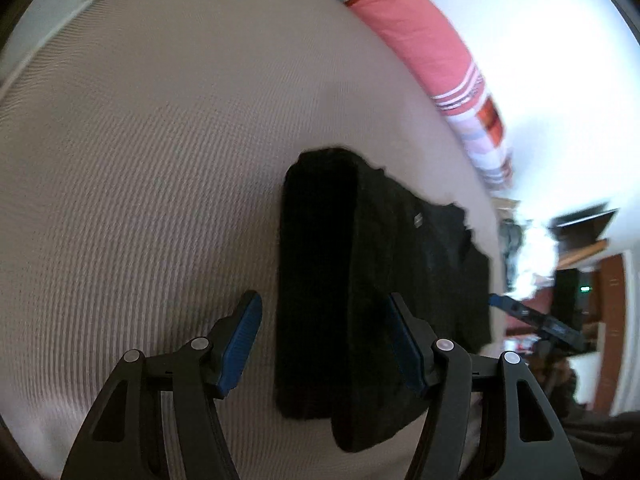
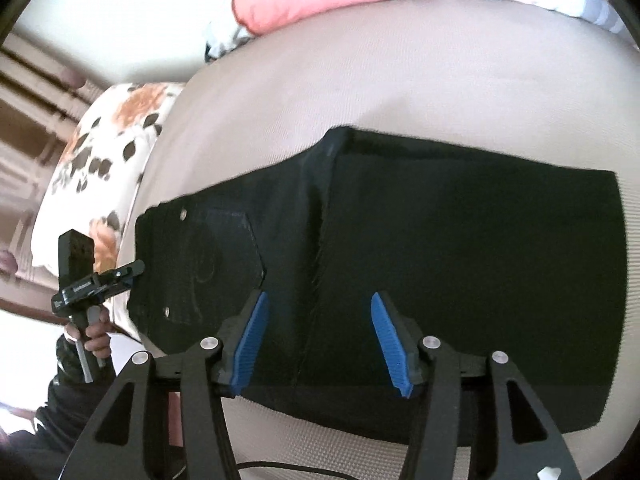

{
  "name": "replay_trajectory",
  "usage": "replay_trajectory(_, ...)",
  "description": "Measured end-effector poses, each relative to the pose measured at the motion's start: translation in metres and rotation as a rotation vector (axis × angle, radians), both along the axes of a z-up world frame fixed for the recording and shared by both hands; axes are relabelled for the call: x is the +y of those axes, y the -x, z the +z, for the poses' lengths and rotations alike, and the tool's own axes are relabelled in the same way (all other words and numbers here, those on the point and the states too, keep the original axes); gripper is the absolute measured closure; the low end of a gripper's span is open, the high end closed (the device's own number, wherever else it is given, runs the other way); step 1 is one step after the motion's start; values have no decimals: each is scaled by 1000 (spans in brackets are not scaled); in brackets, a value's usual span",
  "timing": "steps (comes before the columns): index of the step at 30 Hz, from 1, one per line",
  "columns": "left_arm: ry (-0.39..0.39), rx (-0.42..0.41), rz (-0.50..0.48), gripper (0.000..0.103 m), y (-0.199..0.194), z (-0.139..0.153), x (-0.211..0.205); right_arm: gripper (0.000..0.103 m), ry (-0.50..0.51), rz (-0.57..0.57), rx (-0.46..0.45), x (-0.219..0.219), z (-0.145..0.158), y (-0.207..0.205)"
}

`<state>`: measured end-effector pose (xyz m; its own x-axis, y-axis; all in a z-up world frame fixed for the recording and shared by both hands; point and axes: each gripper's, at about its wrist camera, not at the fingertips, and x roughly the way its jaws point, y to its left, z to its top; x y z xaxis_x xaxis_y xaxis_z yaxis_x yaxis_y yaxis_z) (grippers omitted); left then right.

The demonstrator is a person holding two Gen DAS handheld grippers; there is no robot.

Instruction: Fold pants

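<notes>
Black pants (image 2: 440, 260) lie folded on the beige ribbed bed cover (image 1: 140, 180), with a back pocket and rivets showing at their left end in the right wrist view. My right gripper (image 2: 318, 297) hovers over the fold line, open, with nothing pressed between its blue pads (image 2: 250, 344). In the left wrist view the pants (image 1: 360, 280) run away from me as a narrow dark stack. My left gripper (image 1: 325, 298) is open above their near end and holds nothing. A hand carries that left gripper (image 2: 132, 272) just off the waistband end.
A pink pillow (image 1: 420, 40) and a striped one lie along the white wall behind the bed. A floral pillow (image 2: 100, 152) sits past the bed's left edge in the right wrist view. A thin black cable (image 2: 300, 468) crosses the cover near me.
</notes>
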<state>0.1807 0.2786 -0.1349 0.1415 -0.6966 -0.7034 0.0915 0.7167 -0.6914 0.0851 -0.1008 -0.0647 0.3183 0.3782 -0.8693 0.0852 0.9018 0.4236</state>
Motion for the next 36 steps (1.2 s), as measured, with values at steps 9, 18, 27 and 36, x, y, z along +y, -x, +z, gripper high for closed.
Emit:
replay_trajectory(9,233,136,-97,40,-37,-21,5,51,28,-42,17,7,6,-13)
replay_trajectory(18,180,1,-91,56,-31,-19,-34,51,-28,-36,5,25,1,-19)
replay_trajectory(27,-12,-23,94,81,-4,20,-51,51,-64,-55,-73,2,16,-3)
replay_trajectory(36,-58,-84,118,88,32,102,-132,49,-130,-159,-170,-68,35,31)
